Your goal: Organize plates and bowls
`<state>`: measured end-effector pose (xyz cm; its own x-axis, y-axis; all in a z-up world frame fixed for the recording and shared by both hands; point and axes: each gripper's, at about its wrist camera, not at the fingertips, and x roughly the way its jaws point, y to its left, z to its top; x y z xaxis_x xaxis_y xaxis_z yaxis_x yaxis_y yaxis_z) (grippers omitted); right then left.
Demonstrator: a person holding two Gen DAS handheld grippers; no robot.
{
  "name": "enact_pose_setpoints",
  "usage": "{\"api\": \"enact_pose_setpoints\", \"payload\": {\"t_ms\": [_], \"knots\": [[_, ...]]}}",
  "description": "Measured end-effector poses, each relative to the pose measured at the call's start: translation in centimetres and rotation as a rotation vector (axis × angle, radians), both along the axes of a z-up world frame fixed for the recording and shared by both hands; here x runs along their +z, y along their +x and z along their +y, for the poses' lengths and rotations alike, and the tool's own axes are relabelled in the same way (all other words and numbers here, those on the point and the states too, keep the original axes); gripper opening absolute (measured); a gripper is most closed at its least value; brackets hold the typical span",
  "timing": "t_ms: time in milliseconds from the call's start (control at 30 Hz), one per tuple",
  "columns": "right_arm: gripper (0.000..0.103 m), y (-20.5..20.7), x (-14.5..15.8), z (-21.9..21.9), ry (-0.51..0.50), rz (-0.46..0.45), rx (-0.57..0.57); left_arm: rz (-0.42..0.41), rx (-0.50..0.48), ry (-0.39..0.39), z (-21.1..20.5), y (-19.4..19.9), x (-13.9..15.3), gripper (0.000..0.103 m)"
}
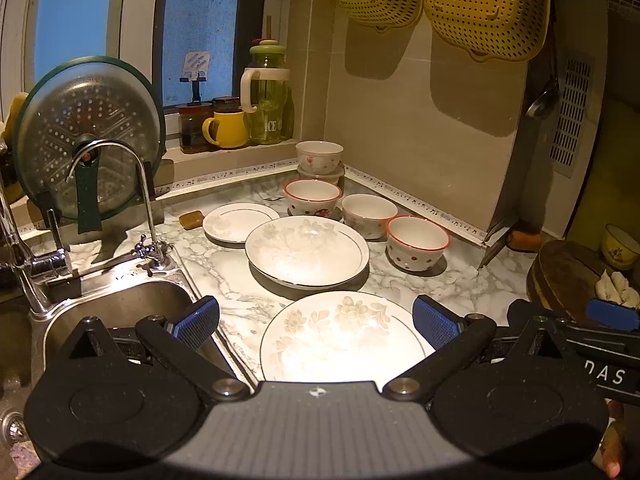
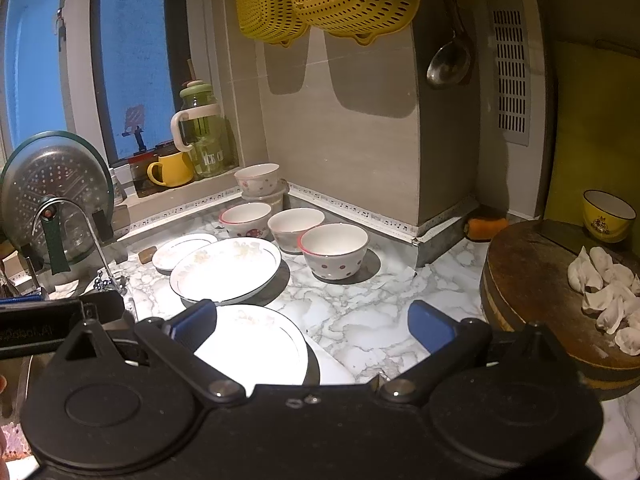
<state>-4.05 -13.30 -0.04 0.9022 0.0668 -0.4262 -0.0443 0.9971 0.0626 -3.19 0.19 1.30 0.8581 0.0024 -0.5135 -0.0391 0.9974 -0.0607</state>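
Observation:
On the marble counter (image 1: 240, 276) lie three white floral plates: a near flat plate (image 1: 340, 340), a deep plate (image 1: 306, 250) behind it, and a small plate (image 1: 240, 222) at the back left. Behind stand several white bowls: two red-rimmed dotted ones (image 1: 416, 242) (image 1: 313, 198), a plain one (image 1: 368, 214), and a stacked pair (image 1: 319, 158) in the corner. My left gripper (image 1: 316, 320) is open and empty, hovering over the near plate. My right gripper (image 2: 316, 324) is open and empty, over the near plate's (image 2: 256, 344) right edge and bare counter. The deep plate (image 2: 226, 270) and bowls (image 2: 334, 250) lie ahead.
A steel sink (image 1: 120, 312) with faucet (image 1: 120, 196) lies left. A pot lid on a stand (image 1: 88, 136) is behind it. A round wooden board (image 2: 560, 296) with dumplings (image 2: 608, 292) sits right. A yellow cup (image 2: 608, 216), yellow mug (image 1: 228, 128), jars and hanging yellow baskets (image 1: 484, 8) line the walls.

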Motion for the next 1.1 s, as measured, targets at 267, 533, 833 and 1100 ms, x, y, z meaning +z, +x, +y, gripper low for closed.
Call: {"api": "enact_pose_setpoints", "payload": {"t_ms": [267, 533, 833, 1100], "knots": [[0.103, -0.1, 0.2, -0.1, 0.000, -0.009, 0.005, 0.015, -0.005, -0.001, 0.2, 0.2, -0.1, 0.103], [0.103, 0.1, 0.3, 0.3, -0.008, -0.010, 0.015, 0.033, -0.005, -0.018, 0.7, 0.7, -0.3, 0.103], [0.103, 0.4, 0.6, 0.7, -0.015, -0.017, 0.012, 0.028, -0.015, -0.020, 1.0, 1.0, -0.2, 0.103], [0.103, 1.0, 0.5, 0.9, -0.009, -0.002, 0.016, 0.032, -0.014, -0.021, 1.3, 1.5, -0.3, 0.103]]}}
